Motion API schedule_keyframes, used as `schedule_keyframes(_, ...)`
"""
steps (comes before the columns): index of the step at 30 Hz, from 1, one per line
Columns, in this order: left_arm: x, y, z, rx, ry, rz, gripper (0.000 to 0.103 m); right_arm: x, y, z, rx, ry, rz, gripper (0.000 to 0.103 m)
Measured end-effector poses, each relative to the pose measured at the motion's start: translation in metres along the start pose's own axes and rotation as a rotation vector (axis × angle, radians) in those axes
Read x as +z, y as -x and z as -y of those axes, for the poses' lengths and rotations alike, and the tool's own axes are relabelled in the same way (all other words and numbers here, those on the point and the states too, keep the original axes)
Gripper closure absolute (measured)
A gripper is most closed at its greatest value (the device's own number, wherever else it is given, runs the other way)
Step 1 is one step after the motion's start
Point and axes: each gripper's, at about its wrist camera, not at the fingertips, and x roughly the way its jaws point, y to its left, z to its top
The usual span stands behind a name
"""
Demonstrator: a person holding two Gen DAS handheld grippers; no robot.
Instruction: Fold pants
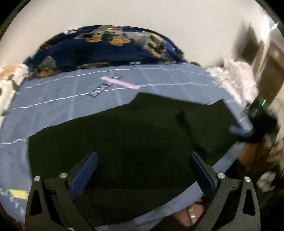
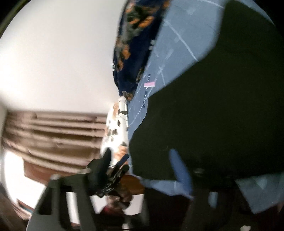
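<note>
A light blue bedsheet [image 1: 53,110] with white lines, a navy floral blanket [image 1: 106,49] bunched behind it (against a white wall [image 1: 142,12])

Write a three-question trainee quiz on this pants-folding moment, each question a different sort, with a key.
1. True or false: the left tool has its fingers spread apart over the pants.
2. Multiple choice: the pants lie on a (A) wooden floor, (B) light blue bedsheet, (C) white towel.
3. Fill in: at the far edge of the bed, against the wall, lies a dark blue ____ with orange patches.

Key: 1 true; 2 B; 3 blanket
</note>
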Motion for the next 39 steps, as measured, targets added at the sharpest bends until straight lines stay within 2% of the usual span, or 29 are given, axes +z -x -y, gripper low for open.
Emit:
schedule_keyframes(1,0.005,-0.004,0.001,-0.03,0.016,-0.007,0.014,-0.006,-0.003,0.004,-0.007,-0.025,-0.012,0.066)
schedule_keyframes(2,0.012,-0.013,0.004,-0.062,0.038,-0.026,0.023,-0.012,-0.007,0.009,-0.013,-0.048,-0.024,0.07)
schedule_keyframes(4,0.022,-0.028,0.008,-0.101,0.072,-0.057,0.03,-0.025,-0.014,0.017,-0.019,-0.09,-0.043,0.071)
schedule_keyframes(6,0.03,-0.042,0.014,-0.159,0.112,-0.077,0.031,-0.03,-0.018,0.02,-0.033,-0.096,-0.044,0.071)
schedule_keyframes(10,0.037,-0.06,0.034,-0.225,0.115,-0.121,0.031,-0.029,-0.013,0.028,-0.05,-0.137,-0.012,0.07)
schedule_keyframes(13,0.034,-0.067,0.045,-0.324,0.147,-0.177,0.031,-0.028,-0.012,0.03,-0.053,-0.151,-0.007,0.07)
schedule_keyframes(16,0.035,-0.072,0.055,-0.322,0.122,-0.208,0.031,-0.029,-0.013,0.034,-0.058,-0.164,-0.005,0.061)
schedule_keyframes(18,0.034,-0.08,0.055,-0.326,0.14,-0.261,0.031,-0.03,-0.013,0.038,-0.054,-0.189,0.0,0.054)
schedule_keyframes(22,0.029,-0.089,0.045,-0.333,0.205,-0.322,0.031,-0.028,-0.007,0.038,-0.048,-0.189,0.008,0.053)
schedule_keyframes(25,0.024,-0.098,0.043,-0.364,0.25,-0.37,0.031,-0.024,-0.008,0.035,-0.038,-0.187,0.013,0.047)
schedule_keyframes(29,0.023,-0.103,0.049,-0.378,0.234,-0.397,0.031,-0.022,-0.006,0.038,-0.012,-0.207,0.019,0.039)
schedule_keyframes(34,0.023,-0.106,0.056,-0.37,0.223,-0.409,0.033,-0.023,-0.001,0.039,0.0,-0.223,0.027,0.036)
schedule_keyframes(35,0.025,-0.109,0.06,-0.35,0.21,-0.405,0.044,-0.023,0.0,0.039,0.004,-0.227,0.029,0.035)
schedule_keyframes(36,0.025,-0.109,0.061,-0.32,0.195,-0.404,0.061,-0.023,0.001,0.04,0.009,-0.233,0.034,0.034)
schedule_keyframes(37,0.024,-0.11,0.06,-0.293,0.188,-0.404,0.069,-0.024,0.003,0.041,0.012,-0.236,0.038,0.033)
schedule_keyframes(38,0.023,-0.111,0.058,-0.278,0.2,-0.404,0.084,-0.024,0.005,0.042,0.015,-0.241,0.041,0.033)
schedule_keyframes(39,0.021,-0.113,0.054,-0.278,0.216,-0.41,0.091,-0.024,0.006,0.043,0.02,-0.248,0.045,0.032)
